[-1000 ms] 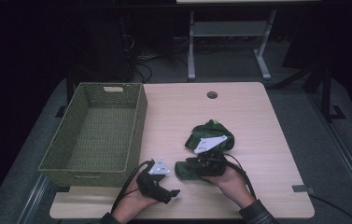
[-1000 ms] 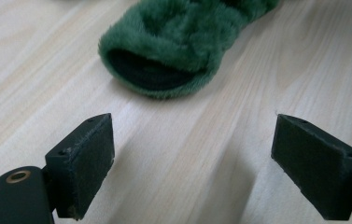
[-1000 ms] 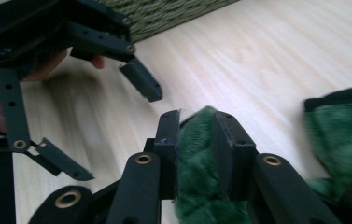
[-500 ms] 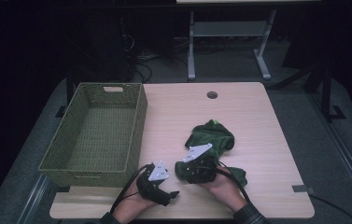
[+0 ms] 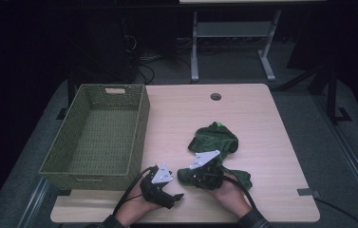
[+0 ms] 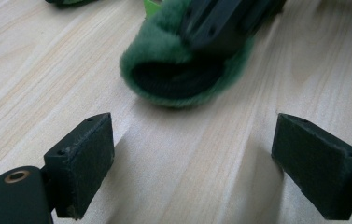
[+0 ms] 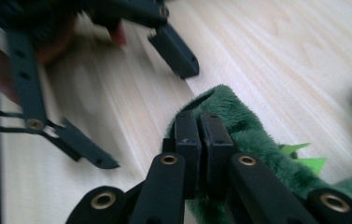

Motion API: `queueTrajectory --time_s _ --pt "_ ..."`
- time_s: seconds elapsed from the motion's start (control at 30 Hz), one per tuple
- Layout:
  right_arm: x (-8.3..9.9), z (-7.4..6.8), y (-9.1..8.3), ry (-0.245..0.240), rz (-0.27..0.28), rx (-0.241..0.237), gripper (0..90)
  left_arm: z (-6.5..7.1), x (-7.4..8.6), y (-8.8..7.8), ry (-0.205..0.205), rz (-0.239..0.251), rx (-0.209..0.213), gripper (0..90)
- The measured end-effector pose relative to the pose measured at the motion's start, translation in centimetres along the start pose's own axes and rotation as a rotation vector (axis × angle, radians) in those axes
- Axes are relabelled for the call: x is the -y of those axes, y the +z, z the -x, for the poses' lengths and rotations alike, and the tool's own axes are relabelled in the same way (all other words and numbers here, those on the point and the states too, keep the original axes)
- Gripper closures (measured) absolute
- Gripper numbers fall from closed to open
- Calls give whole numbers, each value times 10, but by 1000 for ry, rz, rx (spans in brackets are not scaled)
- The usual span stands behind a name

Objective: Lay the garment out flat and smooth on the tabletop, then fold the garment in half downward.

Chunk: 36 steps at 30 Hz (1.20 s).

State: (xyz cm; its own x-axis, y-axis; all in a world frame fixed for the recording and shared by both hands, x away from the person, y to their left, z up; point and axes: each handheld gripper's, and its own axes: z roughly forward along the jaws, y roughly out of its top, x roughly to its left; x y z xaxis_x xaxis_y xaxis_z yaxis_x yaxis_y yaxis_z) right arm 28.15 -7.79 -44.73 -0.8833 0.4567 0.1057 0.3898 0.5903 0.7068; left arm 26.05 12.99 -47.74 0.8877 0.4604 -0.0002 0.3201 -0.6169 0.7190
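The woven basket stands along the left edge of the tabletop, its long side running from the near edge toward the far one; its interior holds nothing but its own woven floor.

Two green plush slippers lie right of the basket, toward the near edge. The far slipper rests near the middle of the tabletop, apart from both grippers. The near slipper lies just behind the right hand.

The right gripper has just been closing; its jaws now stand together, pinching the plush rim of the near slipper at its opening (light green spikes show on the plush beside them).

The left gripper sits near the near edge, just right of the basket's near corner. Its jaws stand wide apart over bare wood, pointing at the slipper's opening without touching it.
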Motion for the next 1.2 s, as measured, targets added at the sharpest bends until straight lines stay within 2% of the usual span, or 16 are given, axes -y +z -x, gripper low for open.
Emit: queueTrajectory --time_s 0.23,0.5,1.0,1.2 --pt "4 7 -25 41 87 -25 869 1 0 1 -10 6 3 123" --pt "11 13 -44 65 138 -6 869 1 0 1 -9 4 5 124" --pt "39 40 -87 138 189 69 862 0 0 1 -8 4 4 124" --pt "57 47 -93 185 166 98 856 1 0 1 -11 4 6 124"
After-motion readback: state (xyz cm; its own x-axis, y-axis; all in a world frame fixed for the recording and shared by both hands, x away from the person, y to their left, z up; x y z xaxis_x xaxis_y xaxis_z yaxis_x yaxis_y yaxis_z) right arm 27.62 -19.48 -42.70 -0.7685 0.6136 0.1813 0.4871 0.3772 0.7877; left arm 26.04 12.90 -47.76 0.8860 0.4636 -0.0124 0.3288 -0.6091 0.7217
